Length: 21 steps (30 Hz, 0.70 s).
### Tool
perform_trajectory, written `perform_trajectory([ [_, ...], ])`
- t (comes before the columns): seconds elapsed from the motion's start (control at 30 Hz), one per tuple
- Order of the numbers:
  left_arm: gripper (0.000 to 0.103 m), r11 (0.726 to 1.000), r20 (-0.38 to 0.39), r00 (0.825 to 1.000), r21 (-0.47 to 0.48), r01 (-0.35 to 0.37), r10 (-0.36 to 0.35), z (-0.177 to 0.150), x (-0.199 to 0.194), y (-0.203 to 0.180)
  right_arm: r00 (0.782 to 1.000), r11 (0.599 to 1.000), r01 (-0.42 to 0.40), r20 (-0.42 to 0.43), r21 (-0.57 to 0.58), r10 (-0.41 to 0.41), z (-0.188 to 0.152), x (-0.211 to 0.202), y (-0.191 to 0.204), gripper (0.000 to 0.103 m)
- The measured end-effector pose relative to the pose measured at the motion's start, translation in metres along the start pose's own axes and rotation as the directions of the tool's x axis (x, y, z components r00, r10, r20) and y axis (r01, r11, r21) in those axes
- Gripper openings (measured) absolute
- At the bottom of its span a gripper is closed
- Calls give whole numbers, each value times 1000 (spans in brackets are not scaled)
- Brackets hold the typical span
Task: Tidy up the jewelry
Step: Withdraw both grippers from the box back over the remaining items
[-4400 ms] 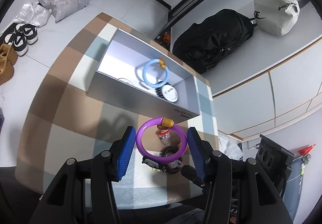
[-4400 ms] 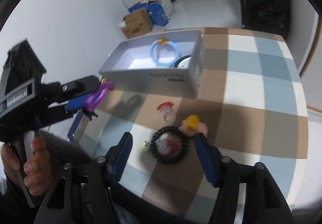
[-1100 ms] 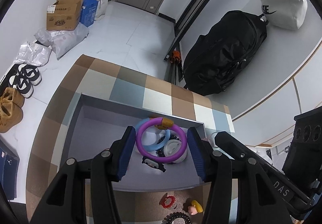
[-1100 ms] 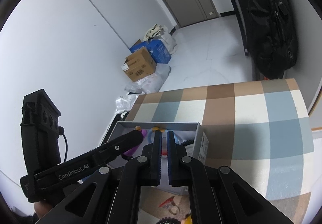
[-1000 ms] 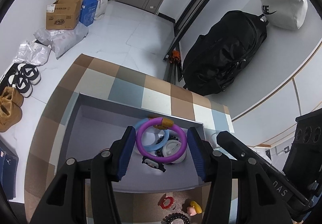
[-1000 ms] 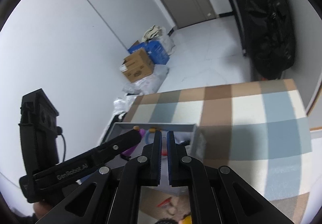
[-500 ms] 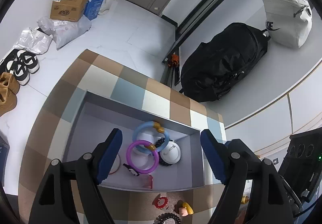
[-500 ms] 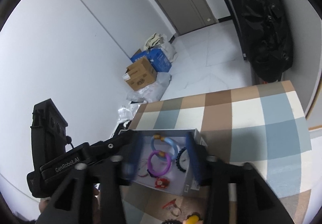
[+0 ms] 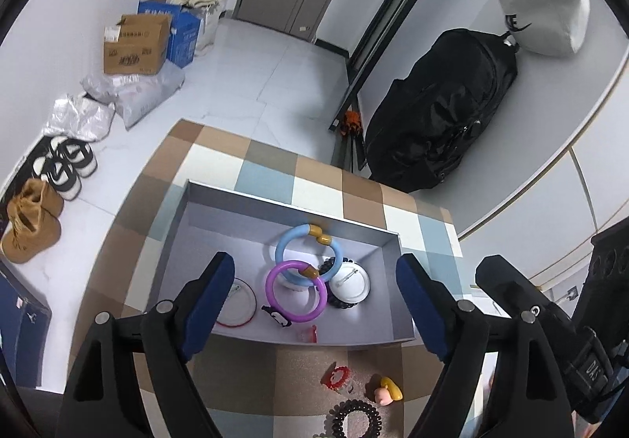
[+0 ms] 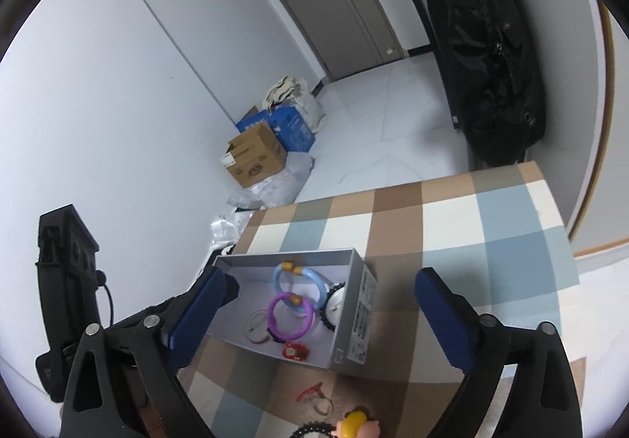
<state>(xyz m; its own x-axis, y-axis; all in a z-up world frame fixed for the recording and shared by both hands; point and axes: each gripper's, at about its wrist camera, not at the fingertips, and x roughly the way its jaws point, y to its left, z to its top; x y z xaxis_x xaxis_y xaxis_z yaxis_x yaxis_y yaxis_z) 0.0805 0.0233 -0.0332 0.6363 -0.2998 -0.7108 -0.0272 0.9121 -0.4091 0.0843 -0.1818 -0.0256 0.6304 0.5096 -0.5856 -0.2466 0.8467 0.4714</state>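
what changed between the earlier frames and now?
The left gripper carried the purple ring from the table over the grey box and let it go; the ring now lies inside, overlapping the blue ring. Both grippers' jaws are opening with nothing between them. The black bead bracelet and red clip stayed on the table.

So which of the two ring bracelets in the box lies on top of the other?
The purple bracelet. Its amber bead overlaps the lower rim of the light blue bracelet, which sits farther back in the grey box.
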Motion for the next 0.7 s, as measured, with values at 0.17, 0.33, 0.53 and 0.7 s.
perform_trajectory([
  [0.17, 85, 1000, 46, 999, 20, 4, -5, -5, -14, 0, 1000, 1000, 26, 11, -3, -26, -4, -8, 1, 103],
  [0.33, 92, 998, 101, 995, 67, -6, -1, -15, -27, -6, 999, 999, 38, 16, -16, -38, -11, -16, 3, 103],
  [0.53, 92, 992, 114, 993, 117, -34, 21, -31, -33, -6, 997, 996, 79, 15, -30, -79, -23, -25, 2, 103],
  [0.7, 94, 989, 64, 997, 142, -52, 44, -45, -28, -4, 994, 993, 112, -1, -30, -112, -32, -30, -3, 103],
])
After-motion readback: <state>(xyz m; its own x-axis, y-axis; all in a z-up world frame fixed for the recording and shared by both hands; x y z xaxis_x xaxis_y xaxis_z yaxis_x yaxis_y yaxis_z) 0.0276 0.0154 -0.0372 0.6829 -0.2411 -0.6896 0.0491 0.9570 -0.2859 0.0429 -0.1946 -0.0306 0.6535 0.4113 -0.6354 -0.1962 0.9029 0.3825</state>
